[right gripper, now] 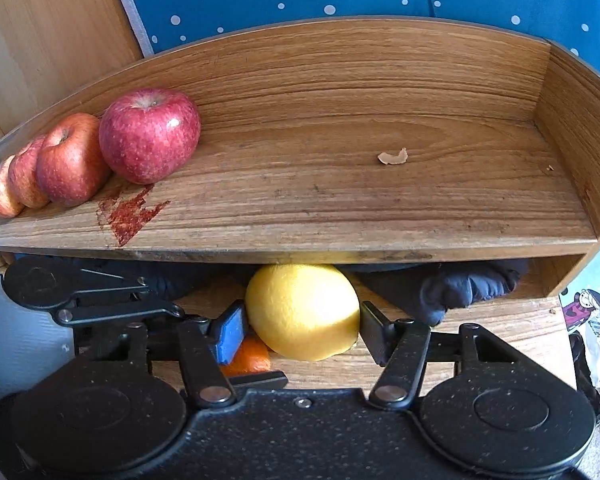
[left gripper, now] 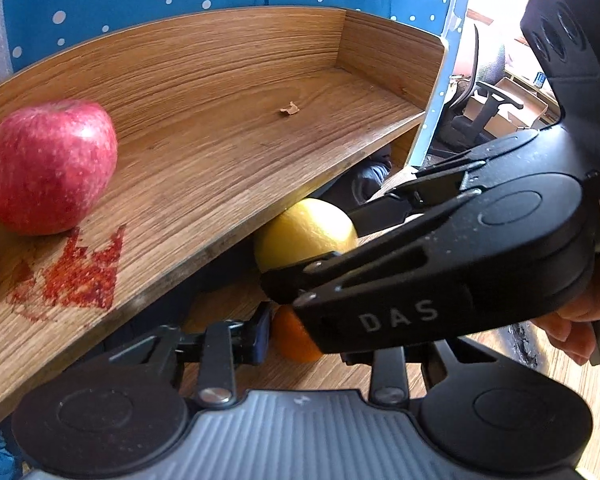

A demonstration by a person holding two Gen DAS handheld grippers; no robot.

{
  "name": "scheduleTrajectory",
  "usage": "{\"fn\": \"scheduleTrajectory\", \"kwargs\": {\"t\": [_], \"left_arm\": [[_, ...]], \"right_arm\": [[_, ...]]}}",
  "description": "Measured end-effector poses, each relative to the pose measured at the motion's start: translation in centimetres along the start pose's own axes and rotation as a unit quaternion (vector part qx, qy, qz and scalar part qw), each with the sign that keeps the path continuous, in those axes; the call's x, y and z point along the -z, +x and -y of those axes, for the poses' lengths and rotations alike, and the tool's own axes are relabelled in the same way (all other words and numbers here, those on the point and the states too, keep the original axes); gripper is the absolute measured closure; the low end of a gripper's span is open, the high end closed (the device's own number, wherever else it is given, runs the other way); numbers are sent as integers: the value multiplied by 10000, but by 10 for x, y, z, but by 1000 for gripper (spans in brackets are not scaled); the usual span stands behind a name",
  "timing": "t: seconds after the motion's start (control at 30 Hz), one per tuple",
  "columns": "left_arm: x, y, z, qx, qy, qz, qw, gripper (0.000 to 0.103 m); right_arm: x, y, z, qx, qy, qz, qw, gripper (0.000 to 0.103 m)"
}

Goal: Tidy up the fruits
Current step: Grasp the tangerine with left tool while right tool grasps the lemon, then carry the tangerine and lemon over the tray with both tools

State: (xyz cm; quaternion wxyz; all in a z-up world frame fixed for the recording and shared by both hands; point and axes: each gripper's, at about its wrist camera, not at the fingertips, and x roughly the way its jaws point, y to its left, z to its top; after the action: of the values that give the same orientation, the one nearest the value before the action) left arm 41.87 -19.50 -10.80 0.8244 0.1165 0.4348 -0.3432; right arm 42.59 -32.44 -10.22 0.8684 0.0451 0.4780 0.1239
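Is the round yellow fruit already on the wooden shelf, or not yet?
Not yet. The round yellow fruit sits below the wooden shelf edge, gripped by the right gripper.

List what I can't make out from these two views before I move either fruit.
- Small orange fruit: mostly hidden in both views, by the right tongs and round yellow citrus.
- Left tongs: their right finger is covered by the right tongs, so the grip is unclear.
- Lower shelf: blocked by the wooden tray.
- Row of red apples: cut off at the left-wrist view's edge.
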Motion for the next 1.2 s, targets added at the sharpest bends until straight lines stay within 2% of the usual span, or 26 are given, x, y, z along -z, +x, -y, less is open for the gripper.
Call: {"fn": "scheduleTrajectory", "kwargs": {"t": [0.23, 0.73, 0.97, 1.2], "left_arm": [[7, -14, 7, 23, 48, -51, 10000, 67], [26, -59, 12, -373, -221, 37, 9991, 67], [40, -90, 13, -740, -712, 143, 9946, 67], [70, -130, 12, -1013, -1325, 224, 9857, 67]], "right_arm": [[15, -11, 4, -9, 263, 43, 9996, 42], [53, -55, -1, -50, 701, 274, 9972, 42], [68, -86, -14, -303, 641, 514, 9962, 42], [83, -117, -36, -583, 471, 691, 9948, 42]]}}
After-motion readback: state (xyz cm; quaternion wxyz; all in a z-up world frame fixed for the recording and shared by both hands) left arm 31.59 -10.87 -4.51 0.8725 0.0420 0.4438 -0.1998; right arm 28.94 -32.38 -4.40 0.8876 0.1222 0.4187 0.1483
